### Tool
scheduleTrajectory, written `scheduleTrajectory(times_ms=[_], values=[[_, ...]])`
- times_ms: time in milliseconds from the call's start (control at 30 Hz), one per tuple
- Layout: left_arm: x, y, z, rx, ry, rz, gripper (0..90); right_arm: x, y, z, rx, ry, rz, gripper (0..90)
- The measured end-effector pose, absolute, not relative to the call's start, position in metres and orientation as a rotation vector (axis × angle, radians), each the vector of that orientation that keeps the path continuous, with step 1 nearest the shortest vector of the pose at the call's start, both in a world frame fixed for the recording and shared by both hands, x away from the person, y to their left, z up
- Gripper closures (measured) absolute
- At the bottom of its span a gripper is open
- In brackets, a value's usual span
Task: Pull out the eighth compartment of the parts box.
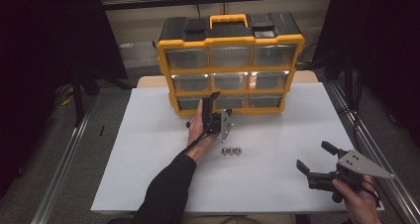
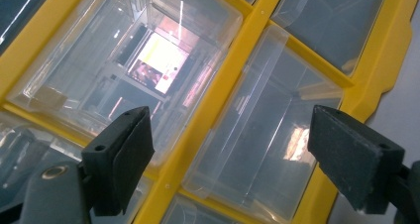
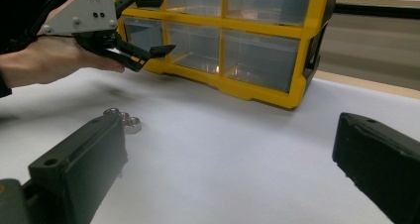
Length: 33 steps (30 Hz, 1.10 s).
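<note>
High view: a white table (image 1: 148,149) carries a yellow and black drawer cabinet (image 1: 230,60) at its far edge, with three rows of clear drawers. The left gripper (image 1: 214,101) is held up to the bottom row, its tips at the bottom left drawer (image 1: 190,103); the left hand (image 1: 198,130) and a dark sleeve (image 1: 166,189) reach in from the near side. Three metal nuts (image 1: 230,150) lie in a short row on the table just near of that hand, to its right. The right gripper (image 1: 312,157) rests at the near right of the table, well apart from the cabinet, in the right hand (image 1: 359,199), its jaws spread wide with nothing between them.

Left gripper view: the two black jaws stand wide apart, close in front of the clear drawers and the yellow frame bars. No pad presses on a drawer; whether a tip touches the front I cannot tell.

Right gripper view: its own jaws stand wide over bare table. The nuts (image 3: 124,119) lie at the left, beyond the left jaw. Farther off, the left gripper (image 3: 148,23) points at the cabinet's bottom row.
</note>
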<state>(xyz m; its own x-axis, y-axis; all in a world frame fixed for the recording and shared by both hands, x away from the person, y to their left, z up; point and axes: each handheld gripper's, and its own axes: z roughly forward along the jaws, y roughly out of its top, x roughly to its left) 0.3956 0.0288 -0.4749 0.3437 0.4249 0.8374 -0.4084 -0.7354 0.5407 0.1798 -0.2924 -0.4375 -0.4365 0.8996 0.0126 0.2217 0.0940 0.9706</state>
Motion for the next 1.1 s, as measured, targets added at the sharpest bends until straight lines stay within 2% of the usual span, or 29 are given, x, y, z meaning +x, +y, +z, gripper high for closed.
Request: scheduleTrajectory(times_ms=[167, 533, 767, 1000, 1100], values=[[0.396, 0.027, -0.477, 1.902, -0.021, 1.501, 24.4, 0.180, -0.293, -0.437, 1.110, 1.746, 1.376, 0.1], [0.403, 0.028, -0.479, 1.913, -0.088, 1.507, 50.6, 0.180, -0.293, -0.437, 1.108, 1.746, 1.379, 0.1], [0.405, 0.028, -0.479, 1.937, -0.139, 1.522, 58.0, 0.180, -0.294, -0.438, 1.113, 1.746, 1.382, 0.1], [0.407, 0.030, -0.480, 1.950, -0.127, 1.542, 59.8, 0.180, -0.293, -0.438, 1.108, 1.746, 1.383, 0.1], [0.409, 0.029, -0.479, 1.944, -0.172, 1.584, 61.5, 0.180, -0.293, -0.438, 1.111, 1.748, 1.384, 0.1]])
